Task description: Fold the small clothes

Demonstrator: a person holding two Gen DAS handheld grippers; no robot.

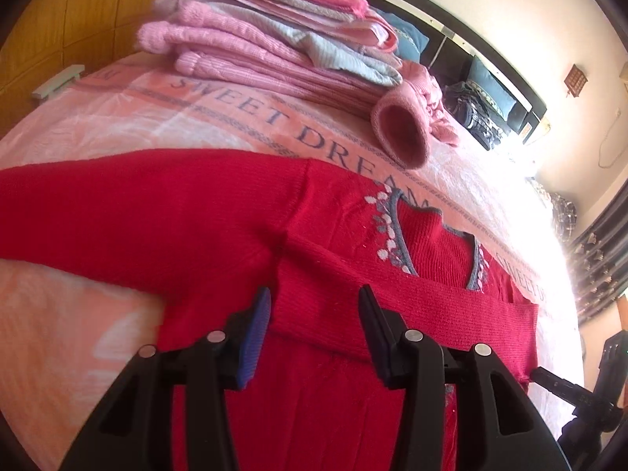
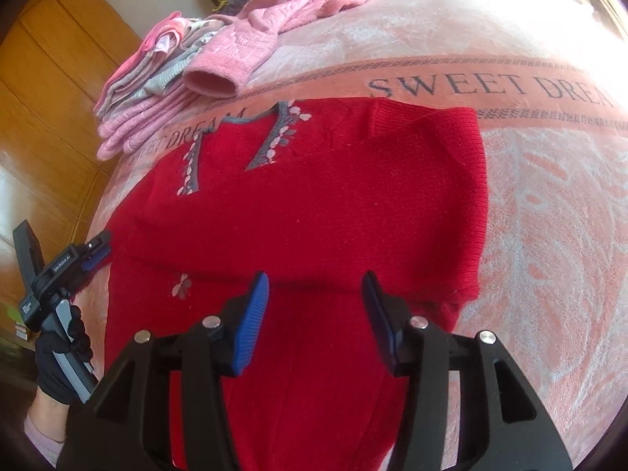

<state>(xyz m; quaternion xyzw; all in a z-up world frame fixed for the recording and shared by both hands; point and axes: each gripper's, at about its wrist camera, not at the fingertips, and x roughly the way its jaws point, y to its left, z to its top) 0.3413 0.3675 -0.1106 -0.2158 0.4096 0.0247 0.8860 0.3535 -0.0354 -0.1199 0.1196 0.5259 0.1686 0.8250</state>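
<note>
Bedspread (image 2: 510, 204) reads "SWEET DREAM" beyond the red sweater (image 2: 314, 204).

bright daylight, glare blown out at right in left view; fisheye-bent, blurred edges.

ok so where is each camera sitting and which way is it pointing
Left wrist: on the left gripper, looking across the red sweater toward the folded pink stack; only its own fingers show.
Right wrist: on the right gripper, over the sweater body; a gloved hand shows at left.
Shared: sweater, stack, pink bedspread.
</note>
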